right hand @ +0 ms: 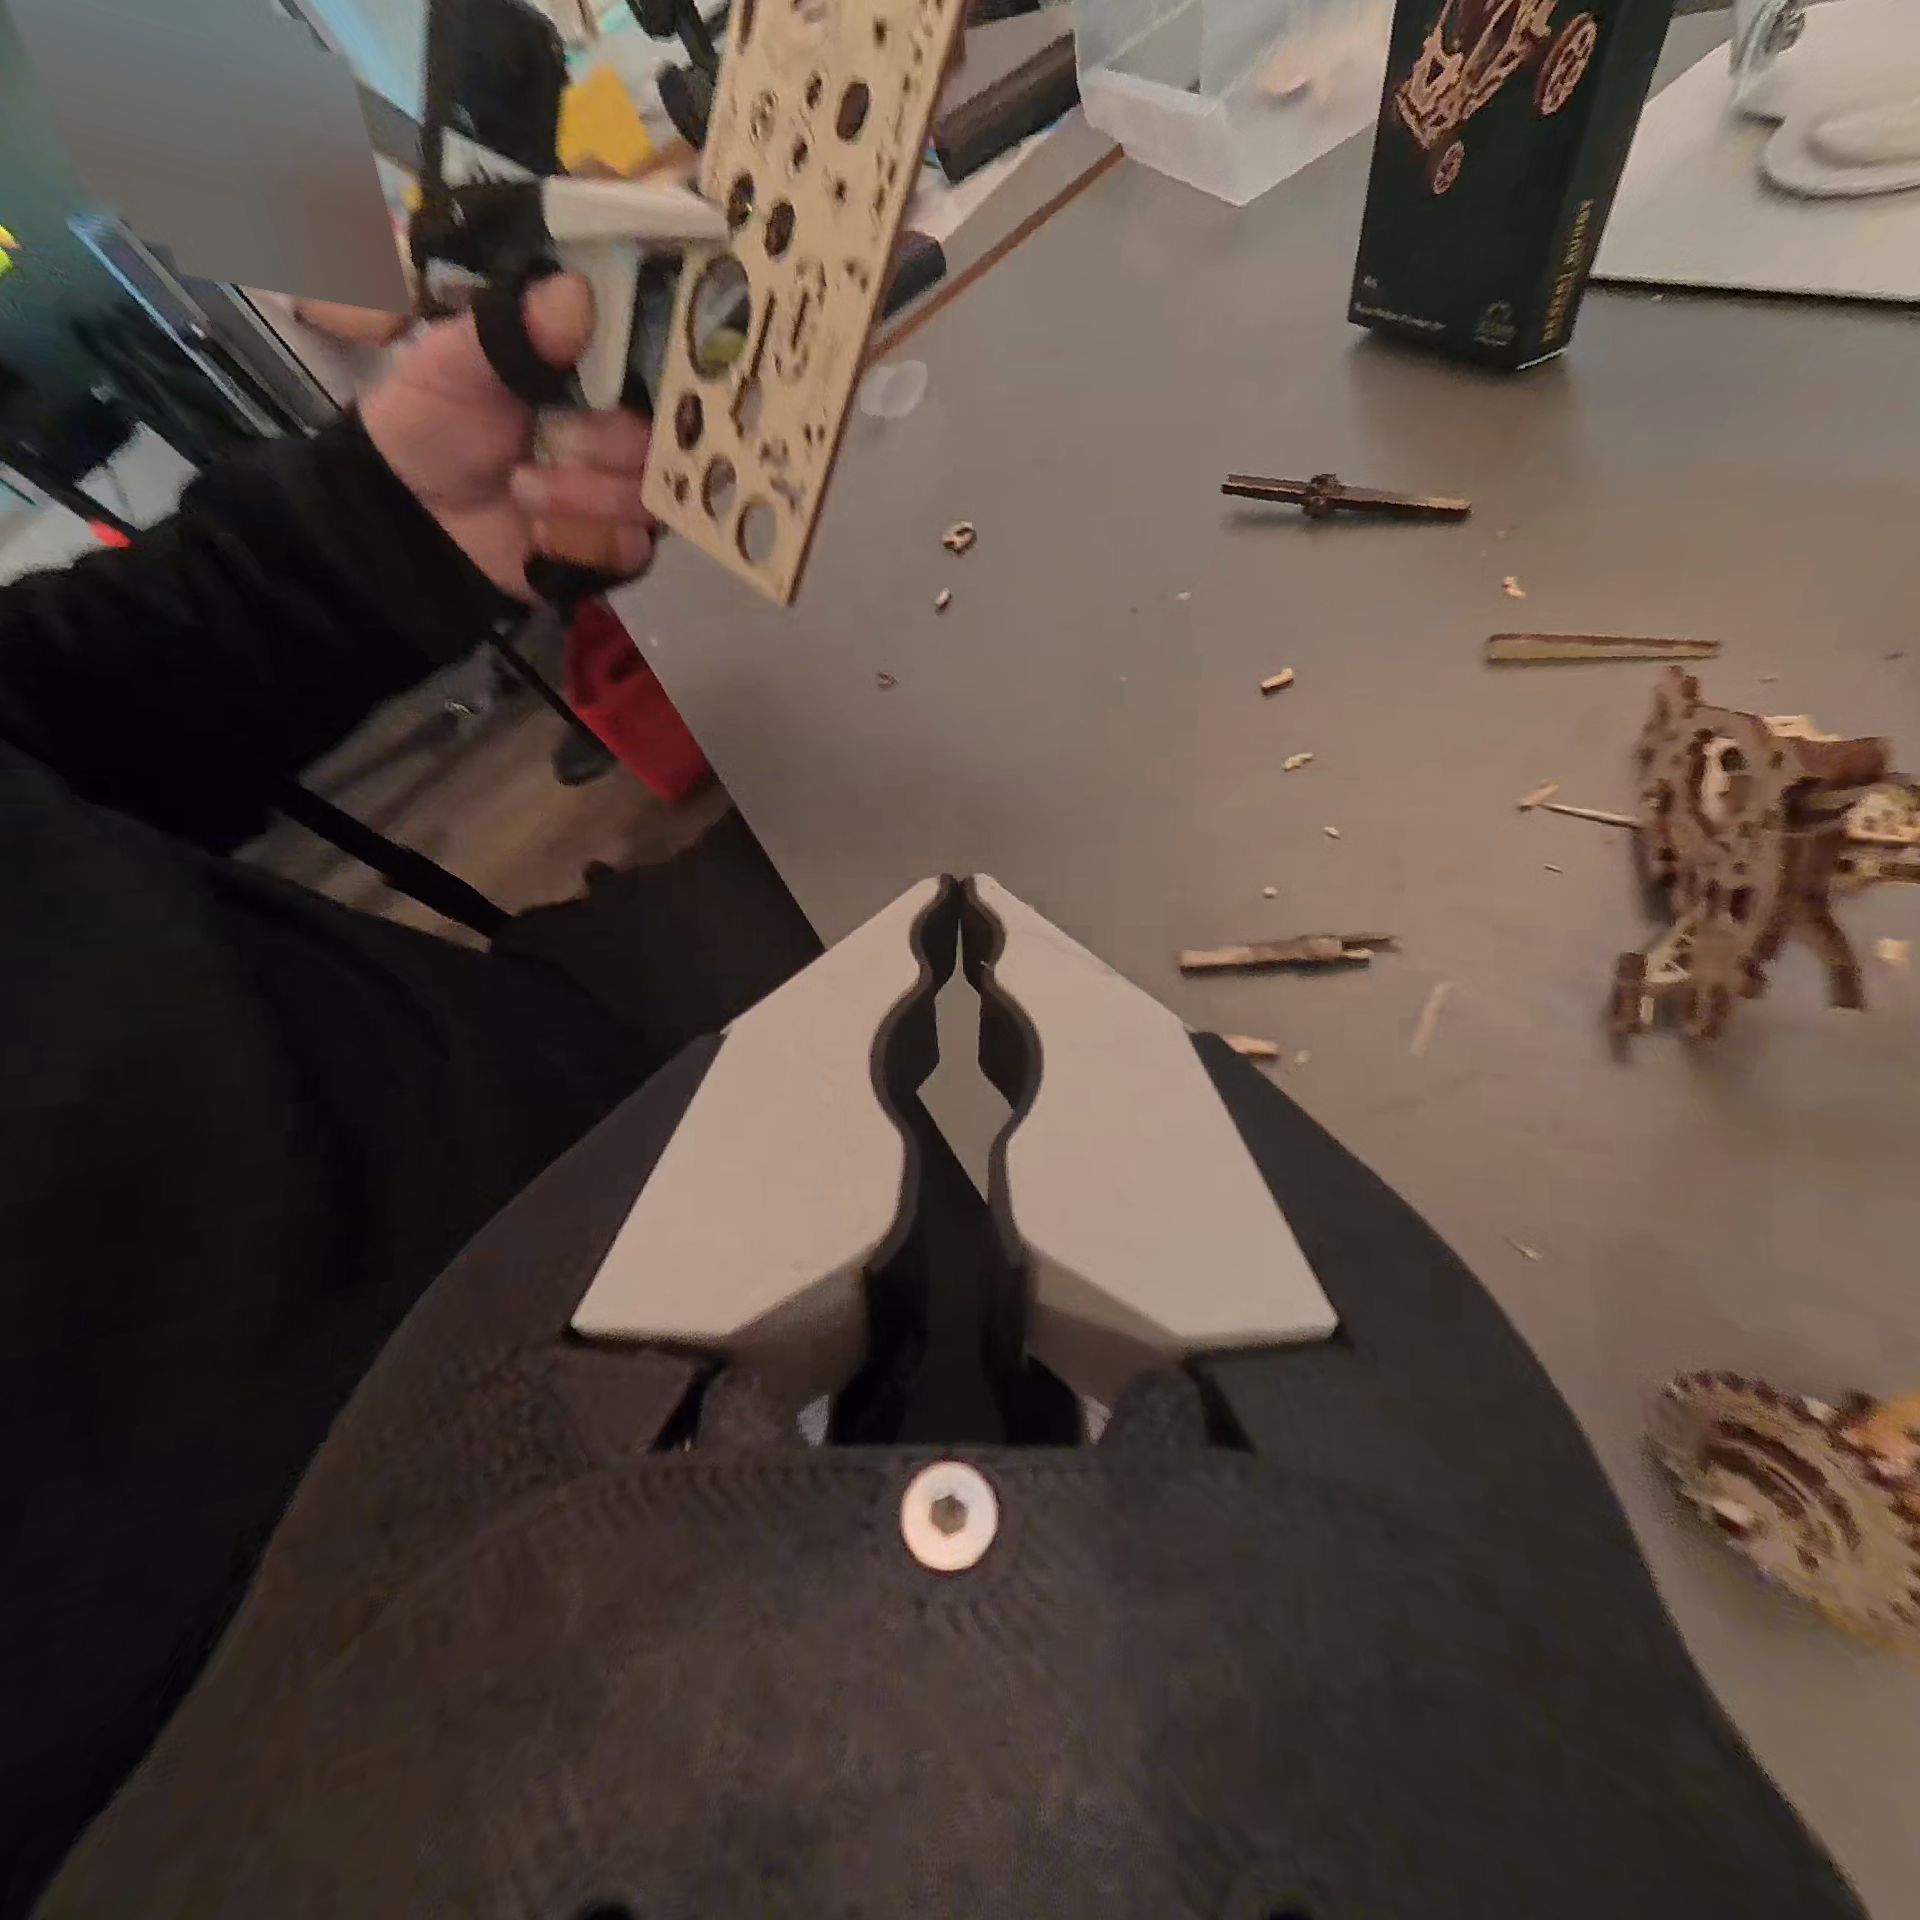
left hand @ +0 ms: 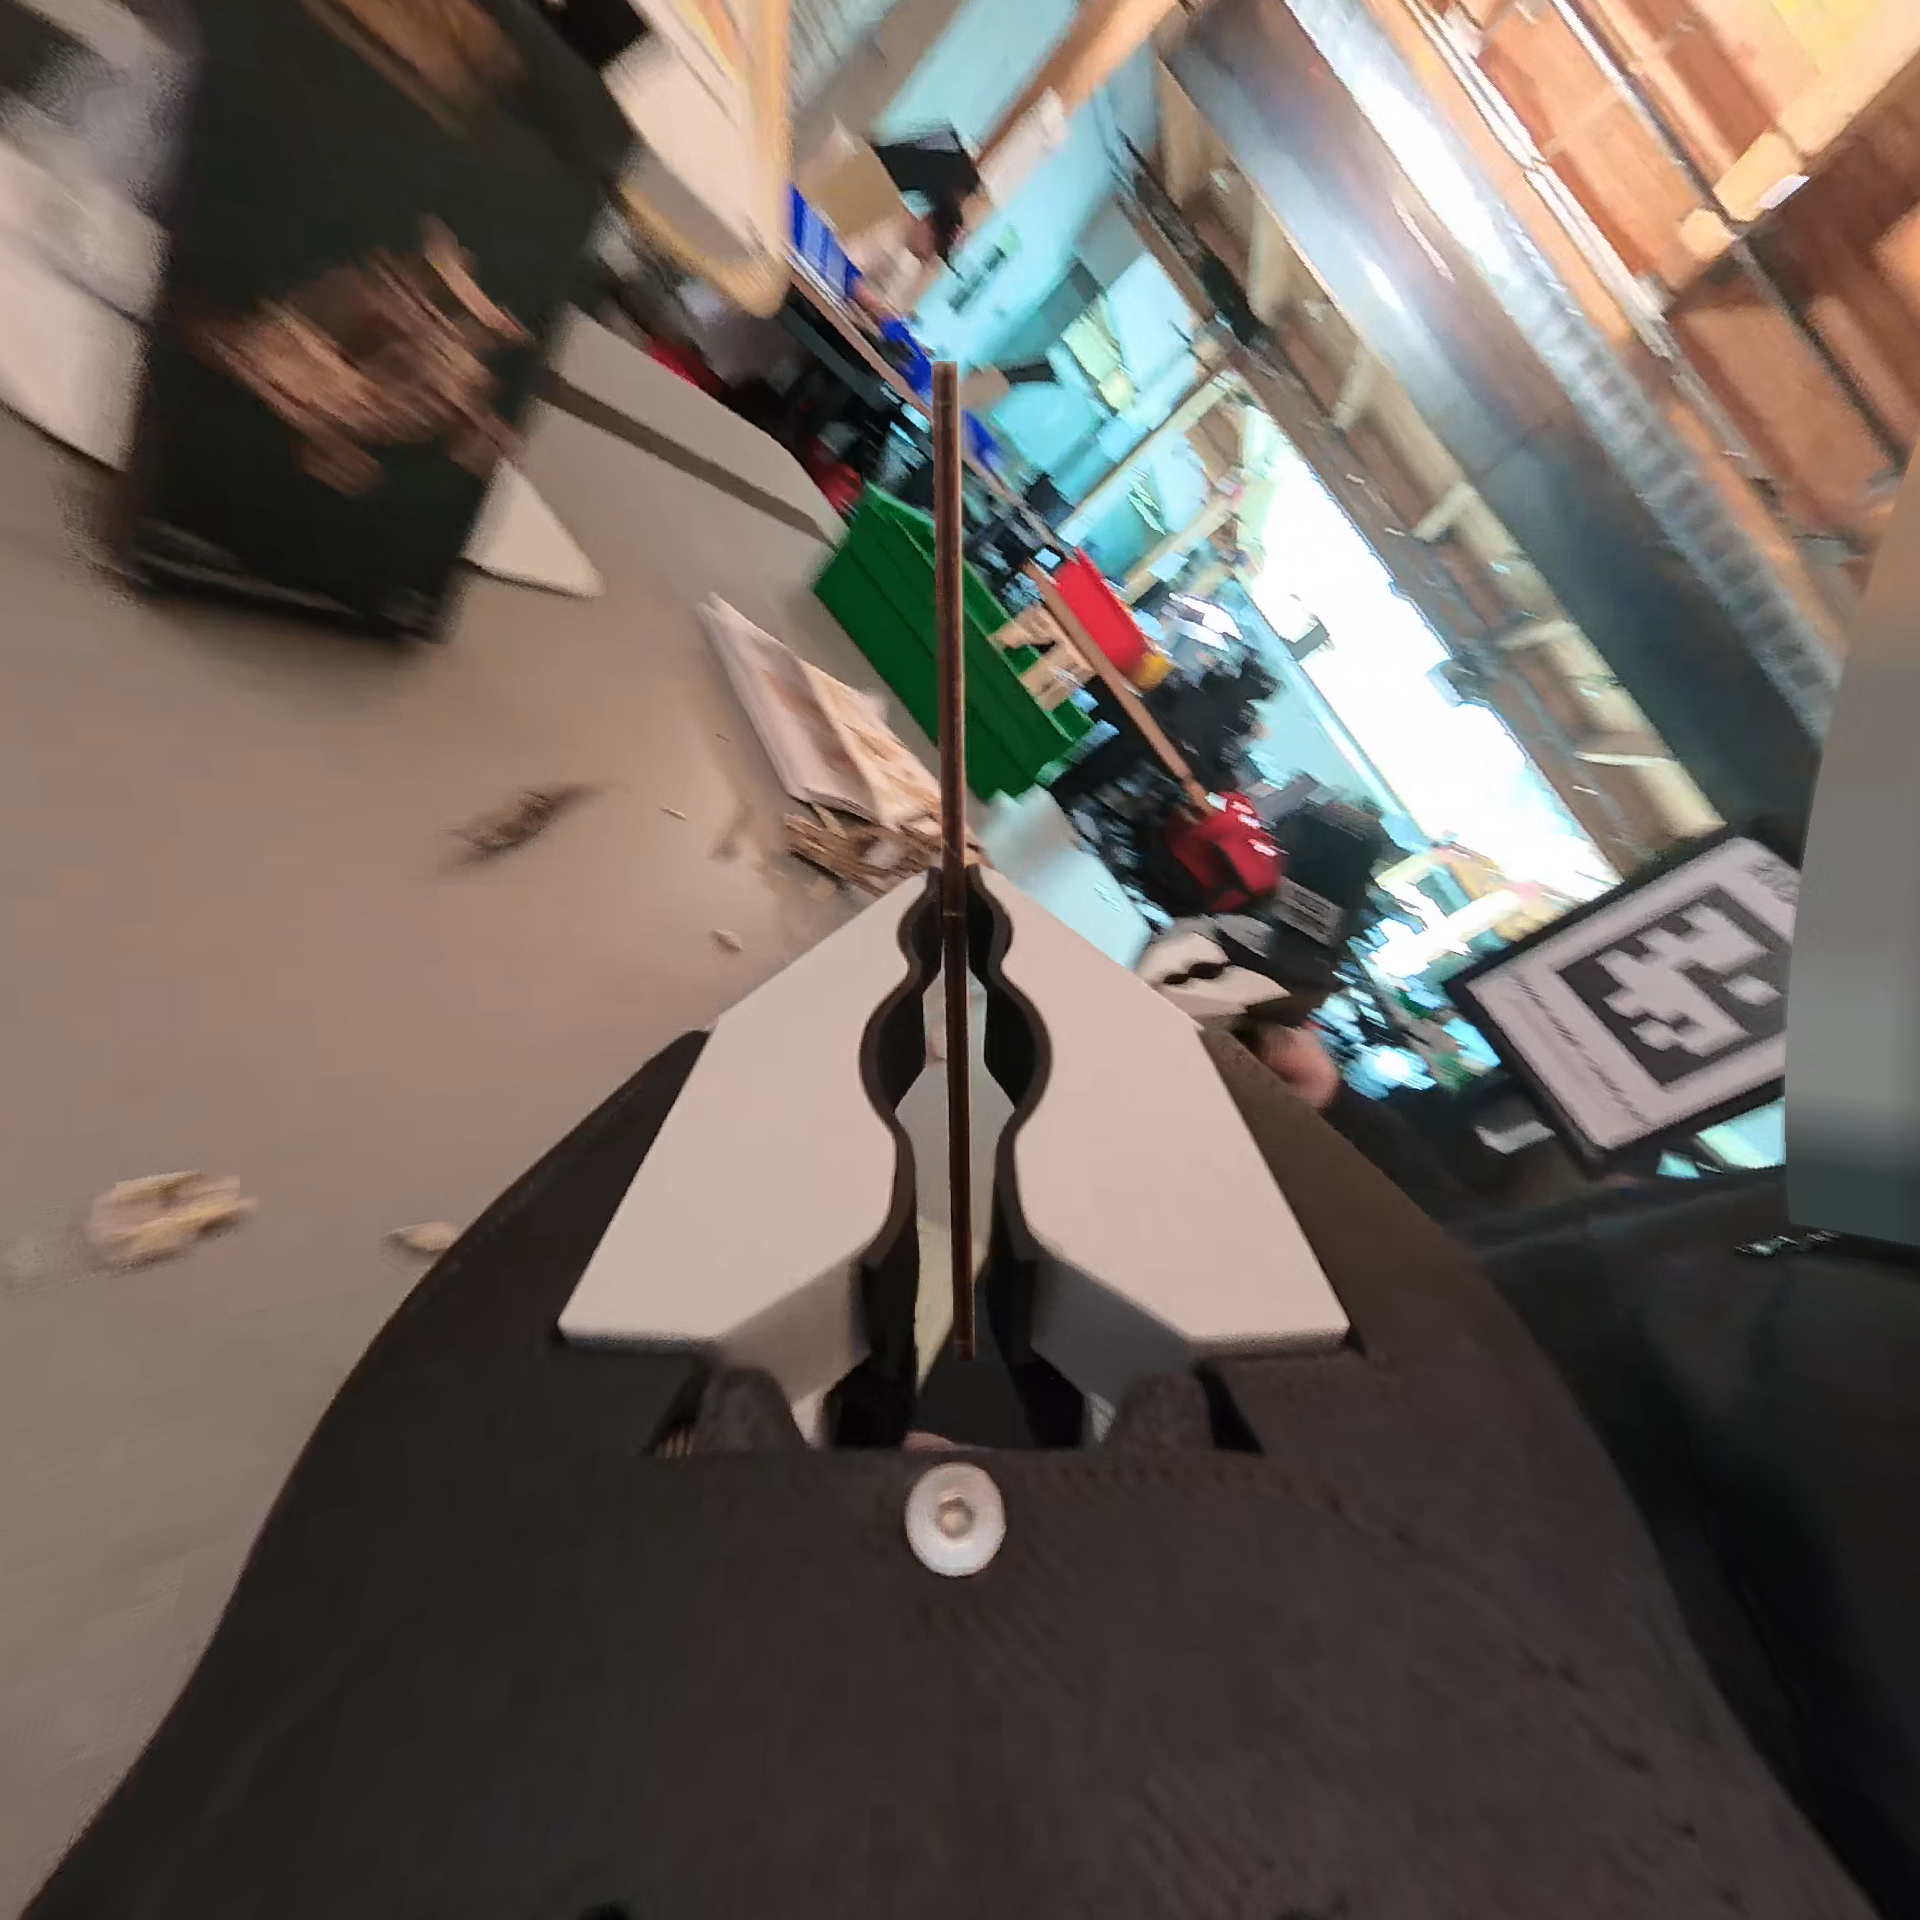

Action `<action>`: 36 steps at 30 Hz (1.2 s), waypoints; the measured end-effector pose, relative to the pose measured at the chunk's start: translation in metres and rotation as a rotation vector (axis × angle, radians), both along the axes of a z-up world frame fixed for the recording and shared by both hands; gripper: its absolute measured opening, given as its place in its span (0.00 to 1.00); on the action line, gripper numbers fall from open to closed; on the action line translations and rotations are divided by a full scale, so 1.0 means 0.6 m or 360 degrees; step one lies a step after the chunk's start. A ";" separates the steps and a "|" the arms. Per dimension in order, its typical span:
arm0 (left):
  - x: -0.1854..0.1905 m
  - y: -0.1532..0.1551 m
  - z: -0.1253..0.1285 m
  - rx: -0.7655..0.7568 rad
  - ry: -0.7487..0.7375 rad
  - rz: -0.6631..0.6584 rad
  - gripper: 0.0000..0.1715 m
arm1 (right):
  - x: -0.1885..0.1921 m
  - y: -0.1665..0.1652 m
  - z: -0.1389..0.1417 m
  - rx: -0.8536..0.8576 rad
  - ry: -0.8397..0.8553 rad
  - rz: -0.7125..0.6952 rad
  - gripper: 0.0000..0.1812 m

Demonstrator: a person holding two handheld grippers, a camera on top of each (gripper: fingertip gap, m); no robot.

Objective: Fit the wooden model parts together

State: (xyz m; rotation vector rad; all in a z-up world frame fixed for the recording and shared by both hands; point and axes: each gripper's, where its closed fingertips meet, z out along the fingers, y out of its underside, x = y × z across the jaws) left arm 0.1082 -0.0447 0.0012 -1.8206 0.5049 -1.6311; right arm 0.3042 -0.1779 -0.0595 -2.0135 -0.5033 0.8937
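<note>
- Grey matte tabletop (right hand: 1195, 644), scattered with pale wood chips.
- Upright black carton (right hand: 1496, 177) at far edge.
- Dark wooden axle rod (right hand: 1345, 501), flat.
- Part-built brown wooden gear model (right hand: 1756, 842); blurred gear wheel (right hand: 1787, 1507) nearer.

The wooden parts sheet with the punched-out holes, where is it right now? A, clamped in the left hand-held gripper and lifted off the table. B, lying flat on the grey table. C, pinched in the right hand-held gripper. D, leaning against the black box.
A: the wooden parts sheet hangs above the grey table, and the left wrist view shows it edge-on, clamped in the left hand-held gripper; the right hand-held gripper is shut on nothing.
</note>
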 end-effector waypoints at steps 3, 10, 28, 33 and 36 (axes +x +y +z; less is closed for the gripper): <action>-0.067 0.033 0.021 0.0091 0.0054 0.0167 0.00 | 0.014 -0.007 0.001 0.0012 -0.0024 -0.0043 0.00; -0.172 0.063 0.051 0.0204 0.0136 0.0408 0.00 | 0.016 -0.007 -0.009 -0.0001 -0.0065 -0.0060 0.00; -0.212 0.082 -0.017 0.0056 0.0211 0.0457 0.00 | 0.079 -0.027 -0.006 0.0089 -0.0373 -0.0281 0.06; -0.192 0.084 -0.024 0.0049 0.0209 0.0421 0.00 | 0.126 -0.057 -0.011 0.0058 -0.0360 -0.0408 0.05; -0.171 0.080 -0.028 0.0043 0.0209 0.0386 0.00 | 0.137 -0.065 -0.019 0.0040 -0.0389 -0.0433 0.05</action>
